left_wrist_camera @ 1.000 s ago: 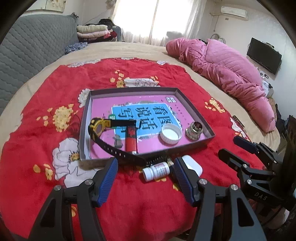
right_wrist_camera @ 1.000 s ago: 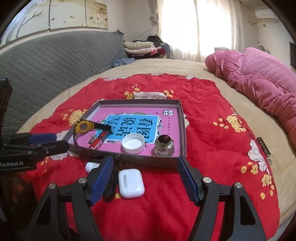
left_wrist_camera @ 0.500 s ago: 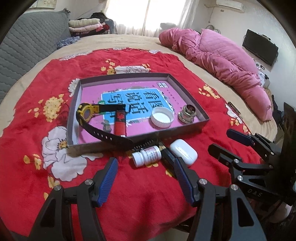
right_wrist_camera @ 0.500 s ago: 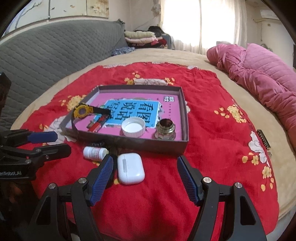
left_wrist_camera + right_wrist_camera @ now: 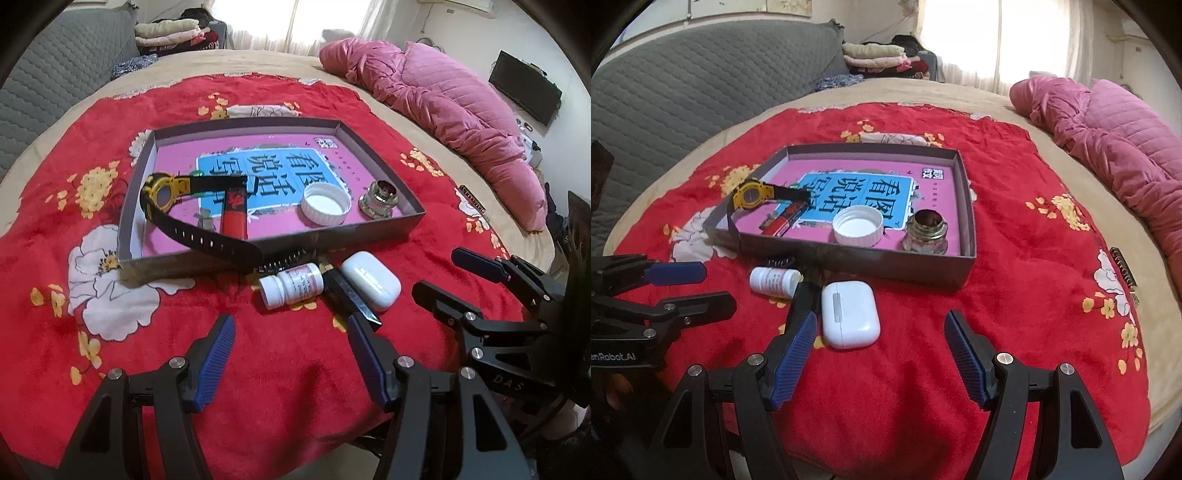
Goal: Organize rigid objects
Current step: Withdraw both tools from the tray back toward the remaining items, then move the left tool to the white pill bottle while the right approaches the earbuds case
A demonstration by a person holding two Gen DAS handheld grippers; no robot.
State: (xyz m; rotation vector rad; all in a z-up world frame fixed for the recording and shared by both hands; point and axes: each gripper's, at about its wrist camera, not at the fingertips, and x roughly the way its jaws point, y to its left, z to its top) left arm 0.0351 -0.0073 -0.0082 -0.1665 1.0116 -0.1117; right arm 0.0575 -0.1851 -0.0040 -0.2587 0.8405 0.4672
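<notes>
Here, a white earbud case (image 5: 850, 313), pill bottle (image 5: 291, 285) and black knife (image 5: 347, 295) are left outside the tray (image 5: 332, 230) on the red blanket (image 5: 258, 369). Both the left gripper (image 5: 291, 360) and right gripper (image 5: 879, 356) are held spread and empty; a pickup is judged next.

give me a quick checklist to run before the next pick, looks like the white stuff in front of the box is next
1. Left gripper open and empty: ok.
2. Right gripper open and empty: ok.
3. White rounded plastic earbud case free to grasp: not ok, a flat black bar-shaped object lies right beside it.
4. Small white pill bottle with printed label reachable: ok, lying on its side on the red blanket.
5. Room in the shallow grey cardboard box: ok, its far half is bare.
6. Black strap of the yellow wristwatch inside the box: not ok, it hangs over the near wall.
</notes>
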